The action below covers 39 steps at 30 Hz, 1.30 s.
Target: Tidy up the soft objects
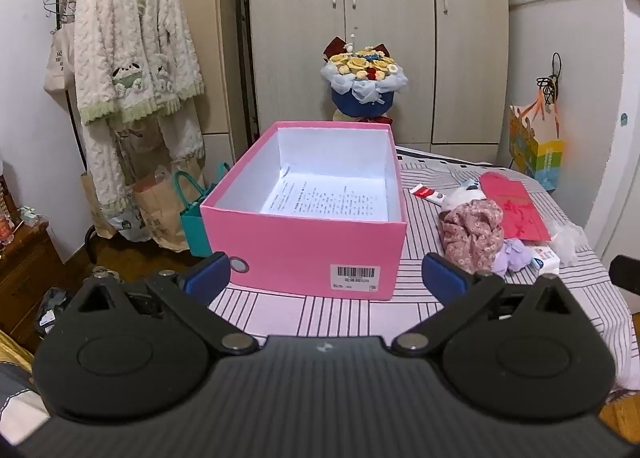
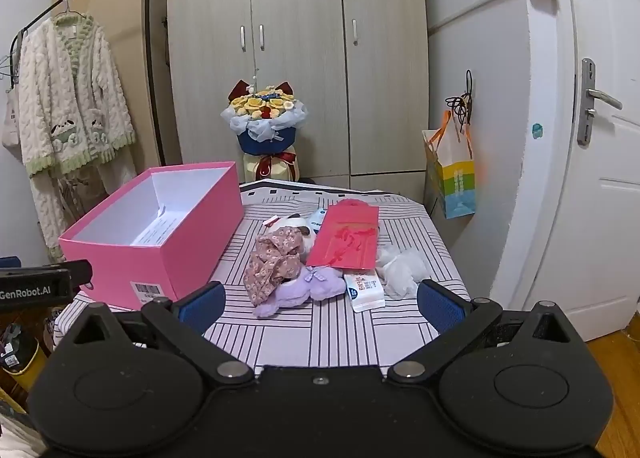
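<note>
Striped table (image 2: 320,330), one pink box (image 2: 192,242), two plush toys (image 2: 304,286), one red envelope (image 2: 348,238)

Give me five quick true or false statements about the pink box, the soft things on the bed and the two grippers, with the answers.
1. The pink cardboard box holds only a printed paper sheet. True.
2. The floral fabric bundle lies inside the box. False: it lies on the striped bedsheet, right of the box.
3. The left gripper has open, empty jaws. True.
4. The right gripper grips the purple plush toy. False: its jaws are open, holding nothing.
5. The red envelope lies on the floor. False: it lies on the bed.
</note>
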Each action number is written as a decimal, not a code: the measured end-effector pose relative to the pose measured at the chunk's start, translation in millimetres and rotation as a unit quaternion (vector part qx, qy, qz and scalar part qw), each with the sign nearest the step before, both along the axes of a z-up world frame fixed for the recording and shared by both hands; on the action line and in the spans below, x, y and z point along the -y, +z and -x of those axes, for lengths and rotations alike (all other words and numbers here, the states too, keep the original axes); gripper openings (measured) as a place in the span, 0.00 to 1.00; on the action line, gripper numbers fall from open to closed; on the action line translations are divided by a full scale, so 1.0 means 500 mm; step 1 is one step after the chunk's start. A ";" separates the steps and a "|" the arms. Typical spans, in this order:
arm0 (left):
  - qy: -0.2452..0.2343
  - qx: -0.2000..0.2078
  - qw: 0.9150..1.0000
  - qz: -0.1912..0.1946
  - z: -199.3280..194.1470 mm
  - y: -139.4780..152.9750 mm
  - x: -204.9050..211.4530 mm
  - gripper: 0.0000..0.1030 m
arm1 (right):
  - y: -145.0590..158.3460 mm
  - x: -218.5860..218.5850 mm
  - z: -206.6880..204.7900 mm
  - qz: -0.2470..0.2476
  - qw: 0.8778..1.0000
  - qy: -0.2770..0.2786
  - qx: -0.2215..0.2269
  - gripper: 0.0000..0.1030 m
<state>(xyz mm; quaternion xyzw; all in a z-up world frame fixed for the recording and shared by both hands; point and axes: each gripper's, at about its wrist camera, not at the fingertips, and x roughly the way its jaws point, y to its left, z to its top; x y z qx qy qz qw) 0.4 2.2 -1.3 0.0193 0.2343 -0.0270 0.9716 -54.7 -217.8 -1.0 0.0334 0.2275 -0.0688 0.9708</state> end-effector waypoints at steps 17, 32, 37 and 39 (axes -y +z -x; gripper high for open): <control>-0.009 -0.018 1.000 0.010 -0.014 -0.007 -0.008 1.00 | -0.001 -0.007 -0.008 0.010 1.000 0.005 -0.009 1.00; -0.020 -0.025 0.999 0.015 -0.017 -0.012 -0.007 1.00 | -0.003 -0.004 -0.013 0.008 1.000 0.004 -0.015 1.00; -0.020 -0.025 0.999 0.015 -0.015 -0.013 -0.004 1.00 | -0.003 -0.002 -0.013 0.009 1.000 0.003 -0.015 1.00; -0.020 -0.024 0.999 0.016 -0.016 -0.013 -0.004 1.00 | -0.004 -0.001 -0.013 0.008 1.000 0.003 -0.015 1.00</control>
